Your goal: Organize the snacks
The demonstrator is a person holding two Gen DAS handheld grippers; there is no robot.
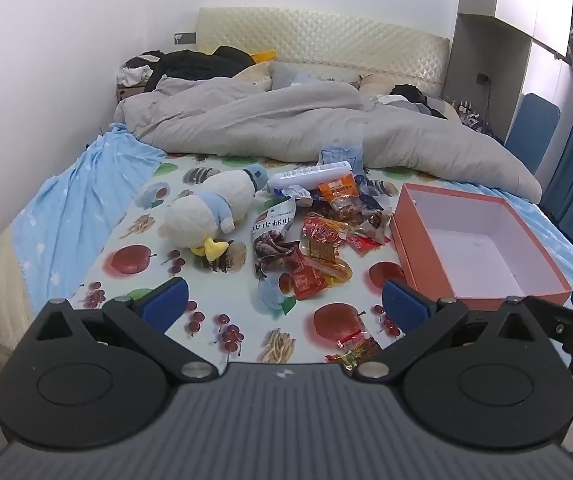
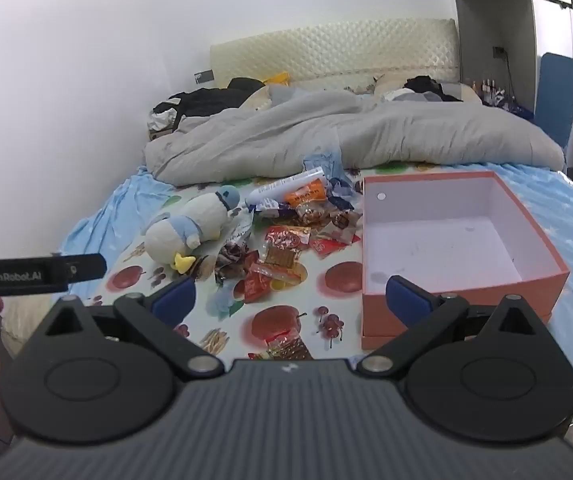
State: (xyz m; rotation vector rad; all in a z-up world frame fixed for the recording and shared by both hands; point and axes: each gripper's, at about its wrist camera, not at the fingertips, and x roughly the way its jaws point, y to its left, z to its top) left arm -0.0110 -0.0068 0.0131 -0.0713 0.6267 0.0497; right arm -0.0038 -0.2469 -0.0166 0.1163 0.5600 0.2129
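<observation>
A pile of snack packets lies on the fruit-print bed sheet; it also shows in the right wrist view. One red packet lies apart, close to me, and shows in the right wrist view too. An empty orange box with a white inside stands to the right of the pile, also seen in the right wrist view. My left gripper is open and empty, held above the sheet short of the pile. My right gripper is open and empty near the box's front left corner.
A white plush duck lies left of the pile, also in the right wrist view. A rumpled grey duvet fills the far half of the bed. A wall runs along the left; a blue chair stands at the right.
</observation>
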